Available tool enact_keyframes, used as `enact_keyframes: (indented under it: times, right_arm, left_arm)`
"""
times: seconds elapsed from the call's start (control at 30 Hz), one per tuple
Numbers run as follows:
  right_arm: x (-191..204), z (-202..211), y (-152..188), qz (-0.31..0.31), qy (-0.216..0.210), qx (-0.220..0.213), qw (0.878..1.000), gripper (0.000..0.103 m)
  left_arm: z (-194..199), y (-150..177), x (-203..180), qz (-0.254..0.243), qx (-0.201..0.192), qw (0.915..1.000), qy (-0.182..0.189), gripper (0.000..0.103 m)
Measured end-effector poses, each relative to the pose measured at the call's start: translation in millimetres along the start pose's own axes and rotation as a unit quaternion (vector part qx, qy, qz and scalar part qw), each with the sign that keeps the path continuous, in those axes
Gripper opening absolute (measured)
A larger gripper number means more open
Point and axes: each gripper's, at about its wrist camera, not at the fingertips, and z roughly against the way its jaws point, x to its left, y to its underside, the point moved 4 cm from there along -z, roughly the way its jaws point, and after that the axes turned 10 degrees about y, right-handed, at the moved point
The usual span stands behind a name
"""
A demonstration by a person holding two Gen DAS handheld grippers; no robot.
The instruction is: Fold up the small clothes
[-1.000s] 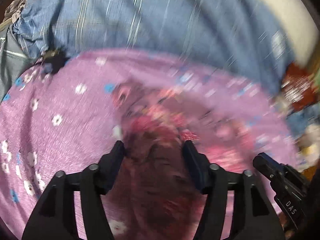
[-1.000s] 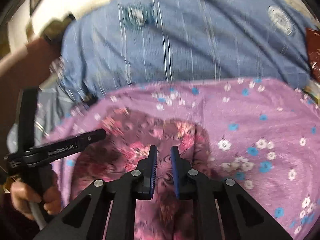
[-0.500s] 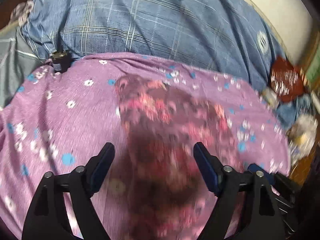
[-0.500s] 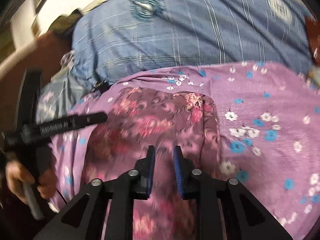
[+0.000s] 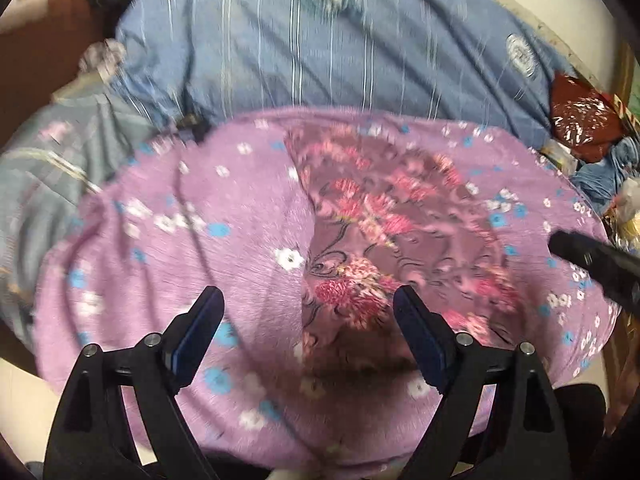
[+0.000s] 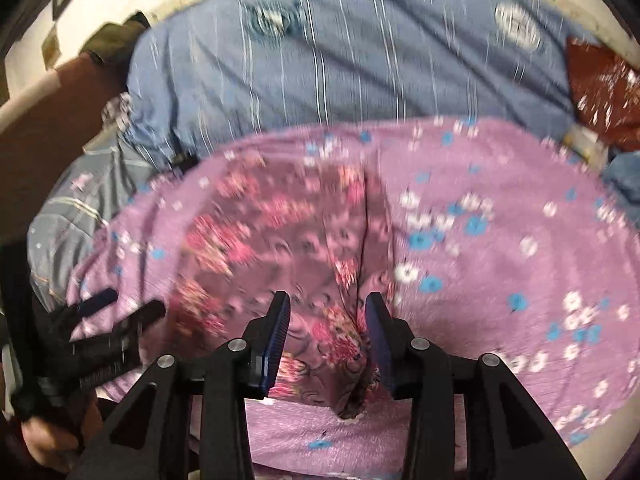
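**Garment lying flat on purple spread, both grippers spread above it**

Garment (image 5: 384, 236), a small maroon piece with pink flower print, is lying on the purple flowered spread (image 5: 168, 240), which is serving here as the landmark. On that spread the garment is sitting toward the middle, its long axis running from the near edge toward the far edge, and it is looking folded into a narrow strip, with 1 lengthwise crease showing in the right wrist view (image 6: 364, 240). Motion blur is softening both views, so finer folds are hard to tell.

The left gripper (image 5: 308, 312) is hovering over the near part of the spread with its 2 fingers standing wide apart, holding nothing; the garment's left edge is lying between them. The right gripper (image 6: 328, 316) is hanging over the garment's near end, its fingers parted to a moderate gap, the cloth lying under and between them; I cannot tell whether the pads are touching it.

Beyond the far edge of the spread, a blue striped blanket (image 5: 320, 52) is filling the background. At the spread's far right corner a dark red cloth (image 5: 580, 120) is lying. To the left of the spread a grey fabric (image 5: 44, 176) is bunching up.
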Motion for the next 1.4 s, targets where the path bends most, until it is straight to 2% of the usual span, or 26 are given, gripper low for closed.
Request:
enact_keyframes:
  times: [0.1, 0.2, 0.27, 0.43, 0.7, 1.07, 1.4]
  right_arm:
    - [6, 30, -10, 0.002, 0.01, -0.024, 1.0, 0.044]
    - [14, 62, -17, 0.015, 0.024, -0.056, 0.998, 0.045]
    - [15, 82, -20, 0.022, 0.031, -0.077, 0.996, 0.051]
    - [15, 129, -24, 0.027, 0.058, -0.13, 0.989, 0.057]
    - [14, 170, -25, 0.037, 0.082, -0.184, 0.979, 0.062]
    - [3, 197, -25, 0.019, 0.081, -0.209, 0.974, 0.062]
    - [-5, 240, -19, 0.01, 0.076, -0.245, 0.966, 0.064]
  left_arm:
    - [38, -8, -10, -0.023, -0.031, 0.9991, -0.016, 0.09]
    - [78, -21, -18, -0.031, -0.079, 0.9961, -0.023, 0.094]
    - [95, -28, -17, -0.028, -0.103, 0.994, -0.023, 0.098]
    - [133, -35, -23, -0.032, -0.153, 0.9875, -0.017, 0.103]
    - [161, -39, -38, -0.042, -0.173, 0.9838, -0.019, 0.103]
    - [182, -44, -52, -0.043, -0.176, 0.9831, -0.022, 0.103]
    - [216, -46, -67, -0.038, -0.189, 0.9812, 0.001, 0.103]
